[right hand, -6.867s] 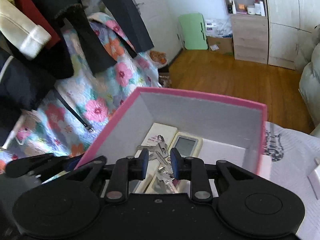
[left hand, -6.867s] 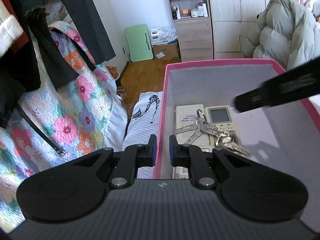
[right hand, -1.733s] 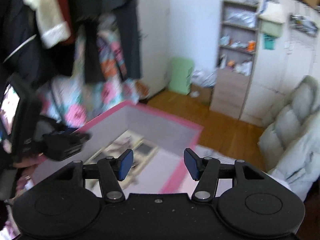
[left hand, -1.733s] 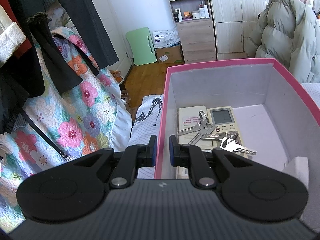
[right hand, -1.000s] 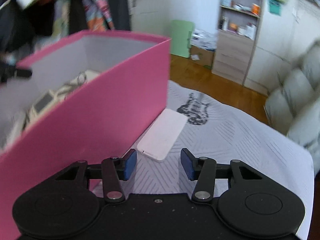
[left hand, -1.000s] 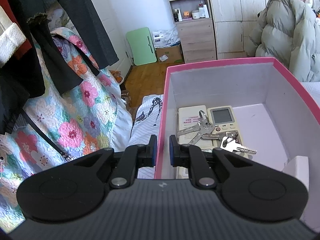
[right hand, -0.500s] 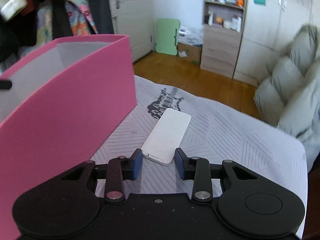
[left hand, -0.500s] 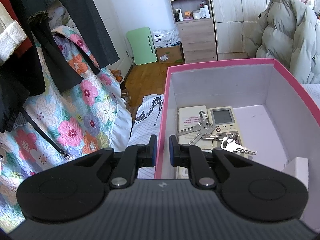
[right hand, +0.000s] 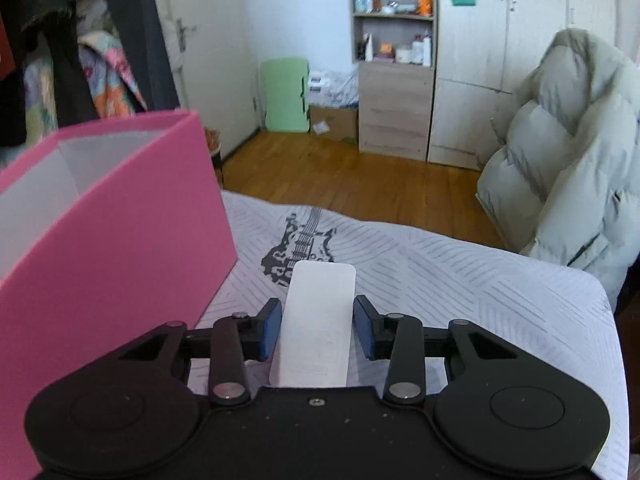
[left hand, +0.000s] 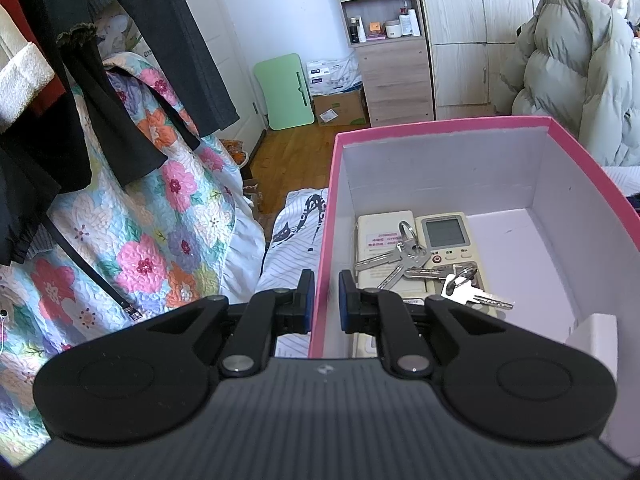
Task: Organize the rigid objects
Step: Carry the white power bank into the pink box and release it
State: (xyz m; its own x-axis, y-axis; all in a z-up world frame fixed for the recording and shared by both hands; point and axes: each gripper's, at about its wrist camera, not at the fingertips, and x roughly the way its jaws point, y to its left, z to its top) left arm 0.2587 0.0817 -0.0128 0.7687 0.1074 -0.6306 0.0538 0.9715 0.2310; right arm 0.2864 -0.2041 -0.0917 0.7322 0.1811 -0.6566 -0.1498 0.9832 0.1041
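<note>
A pink box (left hand: 440, 124) with a white inside stands on the bed. In it lie two white remote controls (left hand: 444, 236) with bunches of keys (left hand: 404, 256) on top. My left gripper (left hand: 326, 300) is shut on the box's left wall near its front corner. In the right wrist view the box (right hand: 120, 216) stands at the left. A flat white rectangular device (right hand: 318, 320) lies on the bedsheet to the right of the box. My right gripper (right hand: 318, 330) is open, with one finger on each side of the device and a small gap to each.
The striped white bedsheet (right hand: 460, 280) has a black guitar print. Dark clothes and a flowered quilt (left hand: 120, 216) hang at the left. A puffy grey-green coat (right hand: 568, 160) is at the right. A wooden shelf unit (right hand: 394, 64) stands beyond the wood floor.
My right gripper has left the box, come down over the white device, and now straddles it. My left gripper and the box have not moved.
</note>
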